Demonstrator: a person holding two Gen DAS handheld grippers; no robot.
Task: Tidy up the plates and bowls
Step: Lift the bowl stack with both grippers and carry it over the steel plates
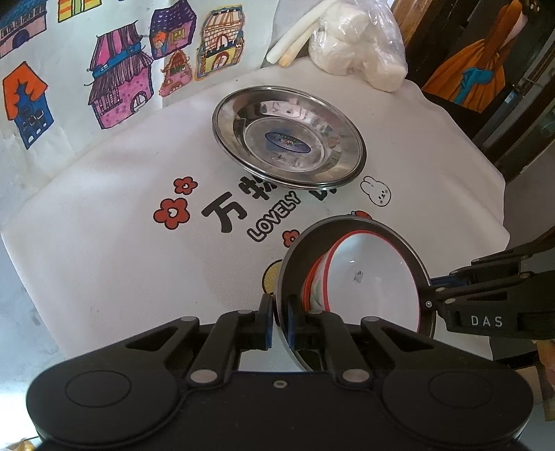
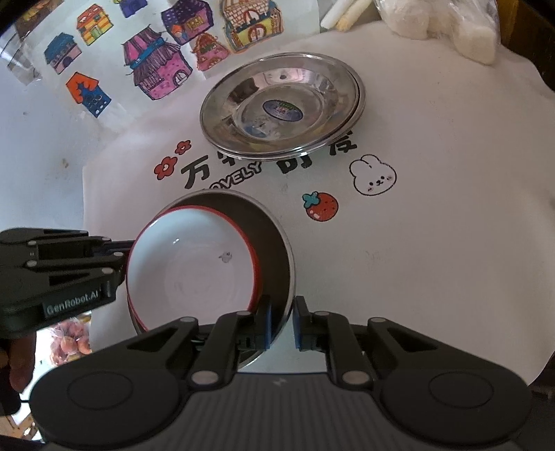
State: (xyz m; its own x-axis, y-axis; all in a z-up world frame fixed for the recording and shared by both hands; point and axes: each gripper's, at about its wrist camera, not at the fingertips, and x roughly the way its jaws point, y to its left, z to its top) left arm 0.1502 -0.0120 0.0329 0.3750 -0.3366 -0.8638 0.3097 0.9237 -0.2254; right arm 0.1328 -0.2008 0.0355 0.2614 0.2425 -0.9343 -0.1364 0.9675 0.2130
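Note:
A steel bowl (image 1: 295, 263) (image 2: 274, 239) holds nested white bowls with red rims (image 1: 374, 277) (image 2: 194, 270) over the near part of the table. My left gripper (image 1: 279, 321) (image 2: 125, 256) is shut on the steel bowl's rim on one side. On the opposite side my right gripper (image 2: 281, 322) (image 1: 430, 295) is shut on the rim as well. The bowl sits tilted between them. Farther back, a stack of shallow steel plates (image 1: 312, 118) (image 2: 242, 93) with a blue sticker rests on the white printed tablecloth (image 1: 121, 260) (image 2: 416, 260).
A plastic bag of white lumps (image 1: 360, 45) (image 2: 451, 20) and two pale sticks (image 1: 295, 38) (image 2: 343, 14) lie at the back. House drawings (image 1: 118, 86) cover the left wall. The table edge (image 1: 499, 208) drops off at the right. A bag of reddish items (image 2: 69, 340) lies below left.

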